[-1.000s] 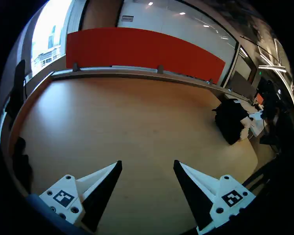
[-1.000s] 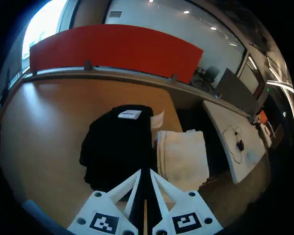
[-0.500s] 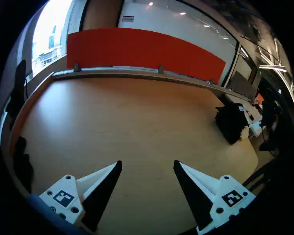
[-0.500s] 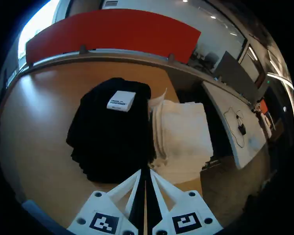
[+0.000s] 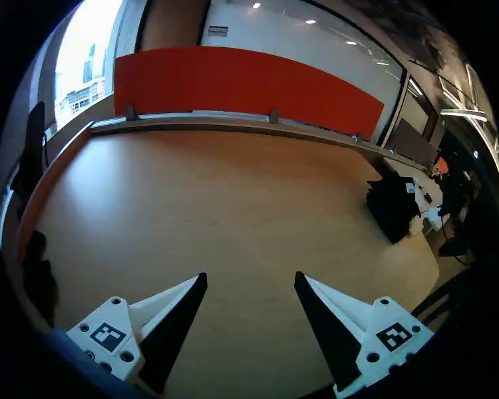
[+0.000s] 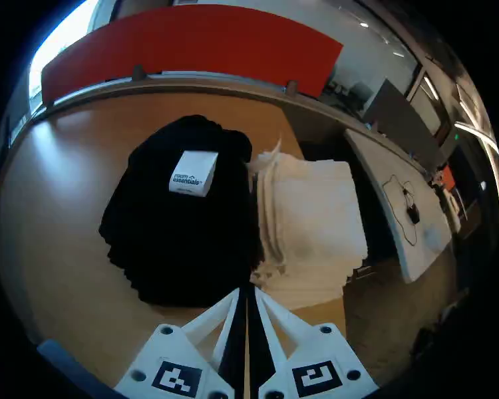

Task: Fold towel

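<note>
In the right gripper view a stack of black towels (image 6: 176,233) with a white label (image 6: 193,173) on top lies beside a stack of white towels (image 6: 313,226), both at the table's right end. My right gripper (image 6: 247,299) hovers just in front of the two stacks, fingers closed together with nothing between them. In the left gripper view my left gripper (image 5: 249,282) stands open over bare wood, and the black stack (image 5: 390,206) lies far to the right with a bit of white stack (image 5: 430,214) behind it.
The wooden table (image 5: 216,199) is backed by a red divider panel (image 5: 249,83). A second desk (image 6: 409,219) with a cable and a small dark device stands to the right of the towels. A dark object (image 5: 36,279) sits at the table's left edge.
My right gripper has moved closer to the two towel stacks, which now look larger and lower in its view. The left gripper has hardly moved.
</note>
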Demonstrator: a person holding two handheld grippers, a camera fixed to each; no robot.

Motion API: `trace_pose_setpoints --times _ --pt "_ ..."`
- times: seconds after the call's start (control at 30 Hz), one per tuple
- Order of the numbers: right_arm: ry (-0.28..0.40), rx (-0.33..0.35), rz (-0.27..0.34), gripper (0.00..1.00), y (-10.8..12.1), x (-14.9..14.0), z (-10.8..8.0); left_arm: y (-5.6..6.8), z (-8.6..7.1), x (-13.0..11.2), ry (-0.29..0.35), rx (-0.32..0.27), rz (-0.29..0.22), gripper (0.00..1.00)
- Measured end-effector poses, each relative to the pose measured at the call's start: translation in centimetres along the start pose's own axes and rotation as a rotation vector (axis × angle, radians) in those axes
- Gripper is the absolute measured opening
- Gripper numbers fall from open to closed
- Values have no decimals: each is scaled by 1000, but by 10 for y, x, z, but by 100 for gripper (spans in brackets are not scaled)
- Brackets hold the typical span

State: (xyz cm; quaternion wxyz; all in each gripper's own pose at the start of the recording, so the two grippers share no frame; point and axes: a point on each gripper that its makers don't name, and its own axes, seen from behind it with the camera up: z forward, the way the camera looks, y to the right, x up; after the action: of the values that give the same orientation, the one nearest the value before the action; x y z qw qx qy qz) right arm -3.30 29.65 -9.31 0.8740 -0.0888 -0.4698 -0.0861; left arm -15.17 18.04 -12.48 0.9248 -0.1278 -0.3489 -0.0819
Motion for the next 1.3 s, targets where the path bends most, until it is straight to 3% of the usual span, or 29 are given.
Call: trace_pose_setpoints --times 0.47,0.53,0.7,0.8,1.0,1.3 --pt "36 -9 17 8 3 4 -1 6 2 1 -2 -8 10 98" --pt "38 -20 20 21 5 4 -3 6 2 1 -2 -9 9 98" --pt "52 -56 27 73 12 4 -7 7 3 1 -2 -13 6 98" --pt "66 -61 28 91 12 5 -10 8 4 2 -2 -17 6 98" --pt "98 -45 34 92 7 14 -18 10 4 2 -1 -22 11 98" --pt "164 -2 -4 92 -10 49 -25 10 4 2 0 -21 9 97"
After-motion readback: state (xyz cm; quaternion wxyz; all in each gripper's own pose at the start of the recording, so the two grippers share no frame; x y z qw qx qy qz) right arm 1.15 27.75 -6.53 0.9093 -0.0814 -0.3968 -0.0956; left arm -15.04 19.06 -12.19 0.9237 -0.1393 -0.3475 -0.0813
